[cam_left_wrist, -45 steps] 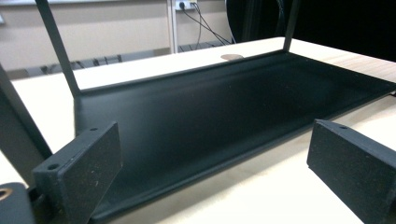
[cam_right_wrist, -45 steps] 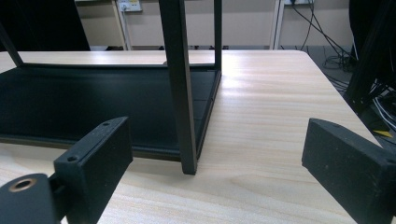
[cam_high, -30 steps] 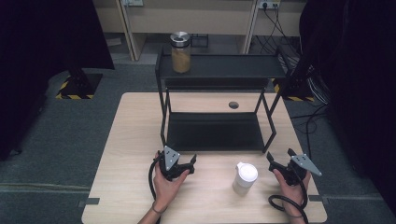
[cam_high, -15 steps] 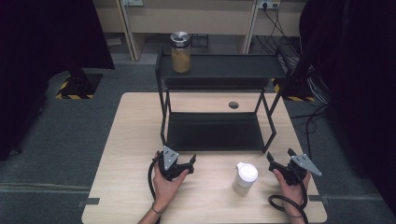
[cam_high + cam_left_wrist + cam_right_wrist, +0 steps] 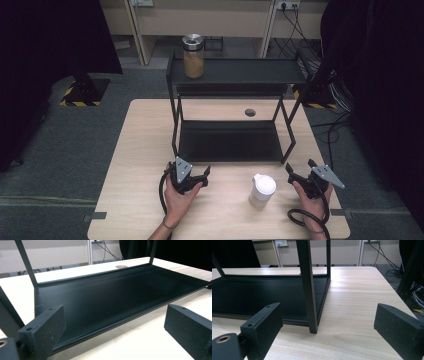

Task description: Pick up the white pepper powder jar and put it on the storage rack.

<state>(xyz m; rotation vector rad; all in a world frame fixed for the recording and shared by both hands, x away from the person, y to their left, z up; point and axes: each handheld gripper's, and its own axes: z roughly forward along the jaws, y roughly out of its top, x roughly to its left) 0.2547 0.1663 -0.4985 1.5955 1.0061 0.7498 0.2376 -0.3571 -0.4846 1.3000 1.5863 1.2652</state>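
The pale wooden surface (image 5: 150, 150) carries everything here, and the biggest thing on it is the black two-tier rack (image 5: 230, 145), set toward the far half. Its lower tray lies bare, while the upper shelf bears a glass jar (image 5: 193, 56) with a metal lid and tan contents, standing upright near the rack's far-left corner. A small round hole (image 5: 250, 112) in the surface shows behind the rack.

In front of the rack, toward the right, a white lidded cup (image 5: 262, 189) stands upright on the bare wood — the thing nearest the hands, and by my reading the one about to be handled. It sits between the two tools, closer to the right one, touching neither.

The left tool (image 5: 197, 176) rests low at the near edge just ahead of the rack's front-left leg, jaws spread wide with nothing between them; its own view looks straight across the lower tray (image 5: 120, 297). The right tool (image 5: 299, 175) is likewise released, jaws well apart and empty, its view facing the rack's front-right leg (image 5: 308, 287).

Against the pictures from a second ago, nothing has shifted — both hands, the cup and the jar lie exactly as they did. I take this as a pause before the first reach, with no grasp yet begun.
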